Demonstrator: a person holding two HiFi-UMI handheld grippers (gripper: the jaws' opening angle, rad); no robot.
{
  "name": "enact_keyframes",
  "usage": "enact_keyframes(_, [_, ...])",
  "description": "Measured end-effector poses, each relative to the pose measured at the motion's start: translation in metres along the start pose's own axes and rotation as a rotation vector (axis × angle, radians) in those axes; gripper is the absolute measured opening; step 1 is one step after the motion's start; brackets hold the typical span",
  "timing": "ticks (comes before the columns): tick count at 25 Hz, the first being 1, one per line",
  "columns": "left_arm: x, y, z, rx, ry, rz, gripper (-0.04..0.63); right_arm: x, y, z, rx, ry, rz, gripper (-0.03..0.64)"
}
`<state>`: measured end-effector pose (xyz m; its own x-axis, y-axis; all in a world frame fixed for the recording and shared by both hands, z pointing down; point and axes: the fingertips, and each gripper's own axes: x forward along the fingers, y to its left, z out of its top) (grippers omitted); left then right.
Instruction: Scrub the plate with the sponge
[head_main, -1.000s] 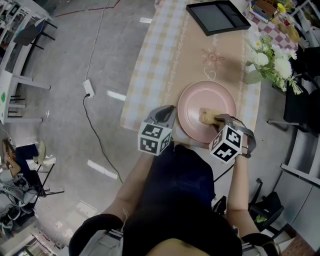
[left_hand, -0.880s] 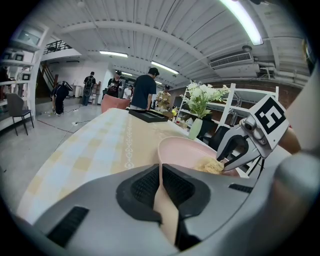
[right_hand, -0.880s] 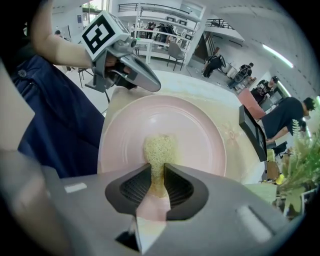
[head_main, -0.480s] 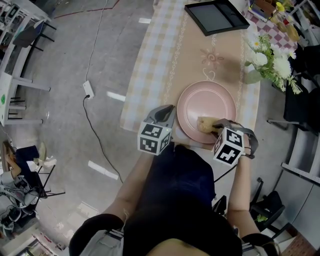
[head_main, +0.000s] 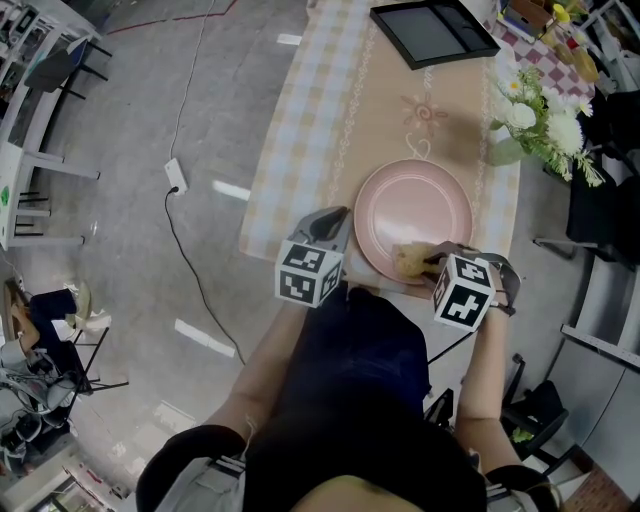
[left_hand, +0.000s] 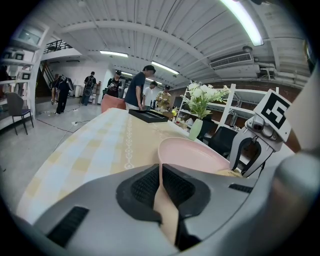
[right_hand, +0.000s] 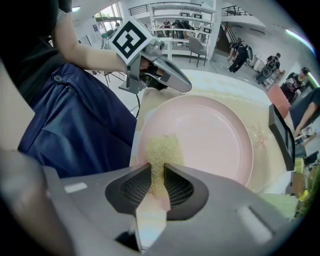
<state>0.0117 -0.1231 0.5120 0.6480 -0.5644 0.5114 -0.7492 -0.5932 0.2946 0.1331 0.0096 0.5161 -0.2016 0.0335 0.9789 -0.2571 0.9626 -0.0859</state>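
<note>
A pink plate (head_main: 412, 215) lies on the checked tablecloth near the table's front edge. My left gripper (head_main: 338, 232) is shut on the plate's left rim; in the left gripper view the rim (left_hand: 165, 150) runs straight between the pads. My right gripper (head_main: 432, 262) is shut on a yellow-beige sponge (head_main: 410, 260), which presses on the plate's near inner part. In the right gripper view the sponge (right_hand: 161, 150) sticks out ahead of the jaws onto the plate (right_hand: 215, 135), with the left gripper (right_hand: 186, 87) at the far rim.
A black tray (head_main: 435, 32) lies at the table's far end. A vase of white flowers (head_main: 540, 120) stands at the right edge. The table (head_main: 310, 120) drops off to grey floor on the left, where a cable and power strip (head_main: 177, 177) lie. People stand far behind the table.
My right gripper has drawn the sponge from the plate's middle toward its near rim. The left gripper has held still on the rim.
</note>
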Motion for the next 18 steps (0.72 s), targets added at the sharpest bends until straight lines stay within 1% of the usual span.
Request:
enact_keyframes(6, [0.001,0.001,0.0,0.001,-0.001,0.003,0.026,-0.001,0.003,0.0,-0.01,0.004,0.021,0.08])
enact_keyframes(13, [0.001,0.0,0.002,0.003,-0.002,0.004,0.026,-0.008,0.009,0.005,-0.031,-0.019,0.04,0.08])
enact_keyframes(15, [0.001,0.0,0.001,0.004,-0.001,0.004,0.026,-0.012,0.007,0.004,-0.029,-0.023,0.019,0.08])
enact_keyframes(18, [0.001,0.002,0.001,0.002,0.0,0.008,0.026,-0.018,-0.005,0.001,-0.028,-0.027,-0.042,0.08])
